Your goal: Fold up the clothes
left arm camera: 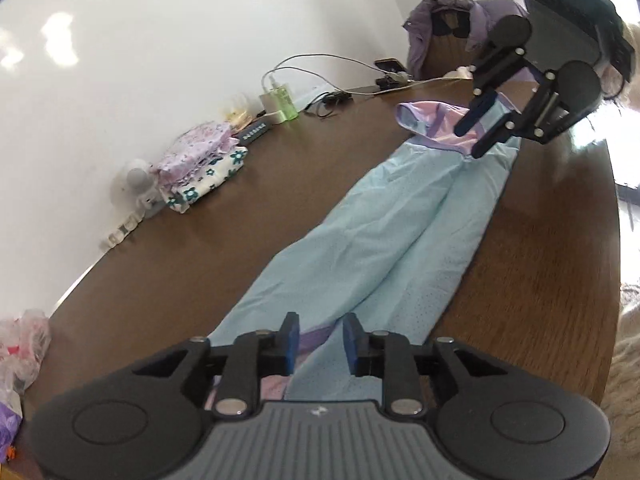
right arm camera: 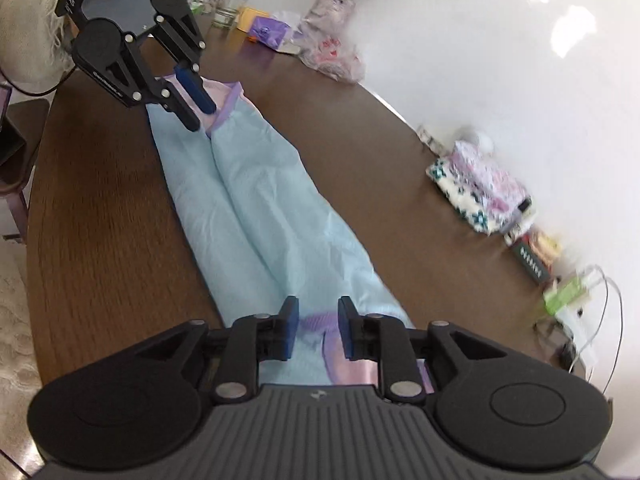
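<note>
A long light-blue garment with lilac trim lies flat, stretched lengthwise along the brown table, parallel to its long edges. The left gripper hovers over one end, its jaws narrowly parted and holding nothing; the right gripper hangs over the opposite end, likewise parted and empty. A folded floral pile sits by the wall-side edge.

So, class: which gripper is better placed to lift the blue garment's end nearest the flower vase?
Left. The left gripper hangs open directly over that purple-trimmed end of the blue garment near the flower vase; the right gripper is open at the opposite end.
</note>
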The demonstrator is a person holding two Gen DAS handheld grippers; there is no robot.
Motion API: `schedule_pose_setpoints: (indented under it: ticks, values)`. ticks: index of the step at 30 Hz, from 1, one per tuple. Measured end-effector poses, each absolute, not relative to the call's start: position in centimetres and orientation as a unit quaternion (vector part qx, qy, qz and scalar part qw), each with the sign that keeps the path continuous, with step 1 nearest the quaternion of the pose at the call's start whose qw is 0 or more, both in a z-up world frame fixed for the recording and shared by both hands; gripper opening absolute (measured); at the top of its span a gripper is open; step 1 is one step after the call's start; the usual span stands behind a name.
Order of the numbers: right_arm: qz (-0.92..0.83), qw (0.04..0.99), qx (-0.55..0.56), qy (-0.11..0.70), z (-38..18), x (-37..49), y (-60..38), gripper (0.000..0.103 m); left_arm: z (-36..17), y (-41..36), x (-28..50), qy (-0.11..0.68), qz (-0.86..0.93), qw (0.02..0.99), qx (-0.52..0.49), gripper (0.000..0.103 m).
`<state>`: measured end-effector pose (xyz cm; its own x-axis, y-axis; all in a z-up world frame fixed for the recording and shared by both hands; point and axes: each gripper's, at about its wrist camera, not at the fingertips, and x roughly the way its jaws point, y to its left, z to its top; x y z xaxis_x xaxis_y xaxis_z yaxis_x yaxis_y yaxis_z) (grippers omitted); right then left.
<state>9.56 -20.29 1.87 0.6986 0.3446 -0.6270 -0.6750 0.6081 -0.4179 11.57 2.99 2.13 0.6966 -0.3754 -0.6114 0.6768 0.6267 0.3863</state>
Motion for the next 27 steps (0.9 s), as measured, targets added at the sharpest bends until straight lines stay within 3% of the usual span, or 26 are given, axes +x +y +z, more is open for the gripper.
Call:
schedule_pose_setpoints:
  ticks: [6, 9, 10, 11, 13, 14, 18, 20, 22, 27]
  values:
    - [0.299, 0.874, -0.287, 0.254, 2.1, 10.8, -20.3, 0.032, 1.8, 2.8, 14.0, 0.272, -0.310, 0.858, 0.306, 0.037]
    - [0.307, 0.868, -0.284, 0.269, 1.5, 11.4, -19.6, 0.032, 1.1, 2.3, 14.0, 0.278, -0.319, 0.850, 0.313, 0.037]
    - [0.307, 0.865, -0.285, 0.276, 1.2, 11.6, -19.4, 0.032, 0.9, 2.1, 14.0, 0.280, -0.320, 0.847, 0.318, 0.025]
    - [0.307, 0.862, -0.286, 0.283, 1.0, 11.7, -19.3, 0.030, 0.7, 1.9, 14.0, 0.282, -0.319, 0.845, 0.324, 0.003]
    - [0.300, 0.862, -0.284, 0.294, 0.7, 12.1, -19.1, 0.004, 0.5, 1.6, 14.0, 0.284, -0.320, 0.843, 0.327, 0.002]
    - [0.293, 0.865, -0.279, 0.297, 0.7, 12.4, -19.1, 0.004, 0.7, 1.7, 14.0, 0.284, -0.320, 0.845, 0.321, 0.002]
    - [0.297, 0.878, -0.211, 0.310, 1.8, 12.8, -20.9, 0.008, 1.7, 2.5, 13.6, 0.284, -0.319, 0.858, 0.286, 0.017]
    - [0.291, 0.892, -0.161, 0.305, 3.2, 12.7, -22.9, 0.017, 3.0, 3.1, 13.1, 0.278, -0.317, 0.870, 0.255, 0.042]
    - [0.259, 0.911, -0.122, 0.298, 4.9, 12.9, -25.5, 0.038, 4.1, 2.8, 13.1, 0.277, -0.317, 0.877, 0.232, 0.044]
    - [0.147, 0.922, -0.097, 0.346, 6.4, 17.7, -31.6, 0.042, 5.6, -1.3, 14.5, 0.309, -0.323, 0.873, 0.194, 0.045]
